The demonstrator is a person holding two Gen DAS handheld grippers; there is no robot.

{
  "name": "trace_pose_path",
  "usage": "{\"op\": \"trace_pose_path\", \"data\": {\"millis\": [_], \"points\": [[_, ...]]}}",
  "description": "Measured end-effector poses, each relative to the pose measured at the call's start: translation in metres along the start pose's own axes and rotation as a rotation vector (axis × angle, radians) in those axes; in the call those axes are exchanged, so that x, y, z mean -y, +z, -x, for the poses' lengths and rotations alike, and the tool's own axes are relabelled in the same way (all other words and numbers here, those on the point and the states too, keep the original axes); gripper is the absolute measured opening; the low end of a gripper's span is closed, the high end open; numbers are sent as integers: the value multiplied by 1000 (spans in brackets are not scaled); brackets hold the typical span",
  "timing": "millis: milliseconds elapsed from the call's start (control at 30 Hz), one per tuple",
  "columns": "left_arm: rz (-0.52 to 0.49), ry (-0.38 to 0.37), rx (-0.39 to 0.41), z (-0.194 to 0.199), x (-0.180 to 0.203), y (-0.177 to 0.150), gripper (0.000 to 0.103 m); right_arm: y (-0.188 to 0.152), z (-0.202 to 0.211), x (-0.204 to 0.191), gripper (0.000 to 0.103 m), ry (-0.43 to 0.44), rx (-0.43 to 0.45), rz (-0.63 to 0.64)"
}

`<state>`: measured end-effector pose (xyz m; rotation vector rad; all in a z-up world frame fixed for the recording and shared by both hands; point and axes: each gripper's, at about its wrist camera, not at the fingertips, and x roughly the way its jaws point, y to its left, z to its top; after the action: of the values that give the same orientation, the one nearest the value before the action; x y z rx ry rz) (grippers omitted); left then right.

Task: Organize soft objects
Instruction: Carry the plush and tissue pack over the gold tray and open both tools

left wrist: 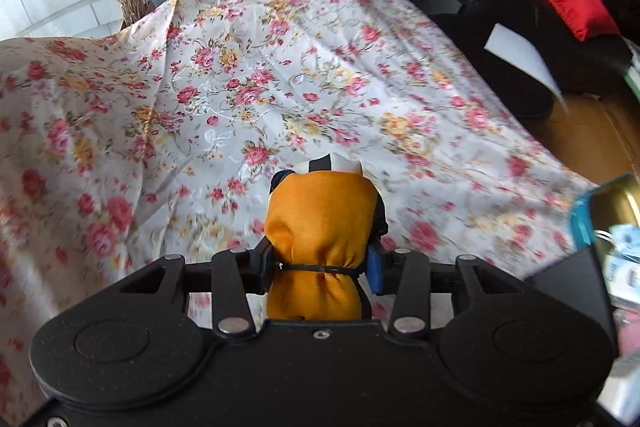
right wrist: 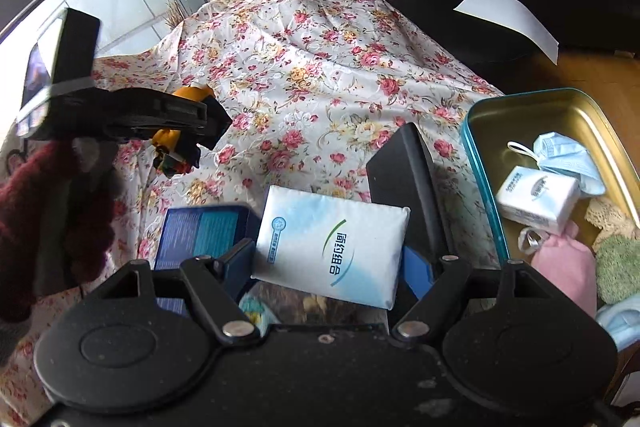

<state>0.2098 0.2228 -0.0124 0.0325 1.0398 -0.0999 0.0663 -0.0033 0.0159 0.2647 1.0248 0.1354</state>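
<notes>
Two claws loaded, orange pouch (left wrist: 320, 227) between left claw (left wrist: 320, 263) fingers, tissue pack (right wrist: 332, 247) between right claw (right wrist: 332, 259) fingers

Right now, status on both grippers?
Left gripper shut on orange pouch. Right gripper shut on tissue pack. Tin open, path clear.

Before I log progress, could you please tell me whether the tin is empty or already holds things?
Holds things: the tin contains a tissue pack, face mask and pink pouch.

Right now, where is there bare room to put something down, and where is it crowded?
Free: the floral cloth between the left gripper and the teal tin, back to the far edge. Crowded: the tin's near half, with tissue pack, mask and pink pouch.
</notes>
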Motion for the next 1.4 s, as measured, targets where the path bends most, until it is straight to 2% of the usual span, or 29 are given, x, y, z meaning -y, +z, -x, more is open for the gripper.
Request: {"op": "trace_pose_path", "data": {"millis": [167, 400, 600, 833, 1100, 1400], "points": [[14, -49, 24, 43, 10, -17, 43, -19, 22, 9, 77, 12, 18, -11], [-49, -138, 63, 97, 51, -42, 43, -49, 49, 39, 77, -29, 38, -66], [-110, -239, 50, 117, 101, -62, 43, -72, 72, 80, 77, -104, 57, -168], [-172, -350, 67, 135, 162, -73, 43, -81, 100, 138, 77, -198, 119, -343], [-181, -421, 102, 138, 220, -71, 44, -58, 117, 195, 77, -267, 204, -517], [-110, -386, 129, 118, 251, -43, 44, 3, 118, 220, 77, -311, 297, -598]]}}
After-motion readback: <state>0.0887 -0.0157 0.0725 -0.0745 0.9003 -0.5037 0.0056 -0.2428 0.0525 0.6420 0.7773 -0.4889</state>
